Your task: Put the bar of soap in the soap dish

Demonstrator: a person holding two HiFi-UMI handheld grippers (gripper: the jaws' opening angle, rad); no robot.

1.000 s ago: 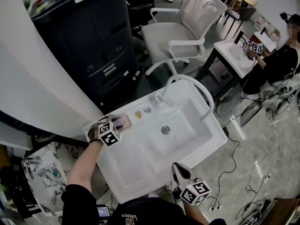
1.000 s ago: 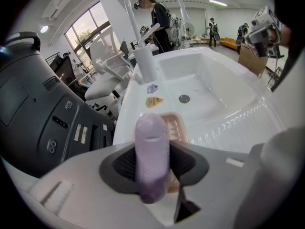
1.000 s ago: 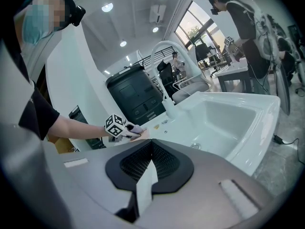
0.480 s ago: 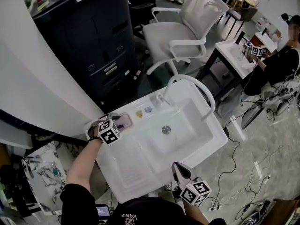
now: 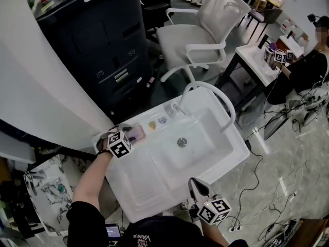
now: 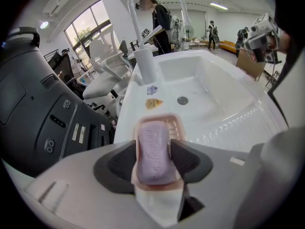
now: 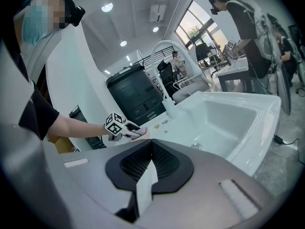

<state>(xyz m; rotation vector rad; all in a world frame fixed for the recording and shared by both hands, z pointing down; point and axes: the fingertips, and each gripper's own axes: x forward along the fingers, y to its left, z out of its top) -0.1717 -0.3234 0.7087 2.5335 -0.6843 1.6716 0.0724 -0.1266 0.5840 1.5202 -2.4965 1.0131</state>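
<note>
Office floor with trailing cables surrounds a white sink unit (image 5: 234, 151) that has a tall arched faucet (image 5: 216, 94) and a round drain (image 5: 181, 142) in its basin. Behind it stand a large black machine (image 5: 97, 45) and a white mesh chair (image 5: 205, 30); at the far right a person (image 5: 308, 66) works at another sink.

On the back corner of the sink's rim, close to the black machine, sits the pink soap dish (image 6: 177, 128). The lilac bar of soap (image 6: 153, 152) lies flat in it, lengthwise along the dish. Two small stickers (image 5: 156, 123) lie on the rim between the dish and the faucet base.

The left claw (image 6: 153, 160) hangs steeply over the dish with the soap between its two dark pads. Its jaws have just been opening and now stand released, one pad on each long side of the bar.

The right claw (image 7: 151, 159) is well apart, at the near edge of the sink in the head view (image 5: 198, 188). Its pads are clenched together with nothing between them
</note>
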